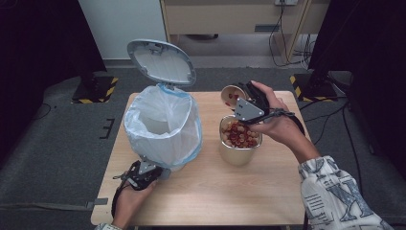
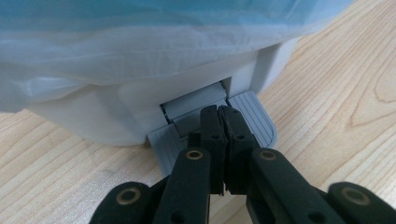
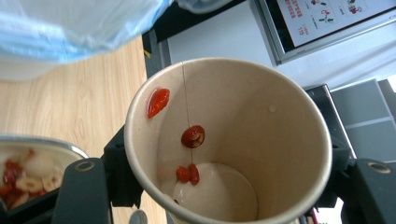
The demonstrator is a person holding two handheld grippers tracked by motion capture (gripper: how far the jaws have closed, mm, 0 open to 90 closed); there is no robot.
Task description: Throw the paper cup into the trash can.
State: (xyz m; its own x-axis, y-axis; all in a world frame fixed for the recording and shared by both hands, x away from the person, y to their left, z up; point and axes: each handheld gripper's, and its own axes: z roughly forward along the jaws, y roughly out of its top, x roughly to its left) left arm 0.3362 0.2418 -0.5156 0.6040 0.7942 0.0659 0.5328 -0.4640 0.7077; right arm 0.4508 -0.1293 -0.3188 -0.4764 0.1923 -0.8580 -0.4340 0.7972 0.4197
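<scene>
We hold a paper cup (image 1: 233, 95) in the right gripper (image 1: 246, 99), jaws clamped on its wall, above the far edge of the metal bowl (image 1: 239, 143) of red and pale bits. The cup looks light, thin and easy to crush, so we'd grip mid-wall, gently; a few red bits (image 3: 192, 136) cling inside. The left gripper (image 2: 222, 140), jaws together, presses the bin's pedal (image 2: 252, 122); the lid (image 1: 162, 62) stands up over the bin (image 1: 163, 125).

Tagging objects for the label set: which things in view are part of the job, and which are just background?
In play:
- paper cup, held by right gripper
- metal container of food scraps
- lined pedal bin, lid up
- bin pedal, under left gripper

Background:
- cables on the floor
- cabinet
</scene>
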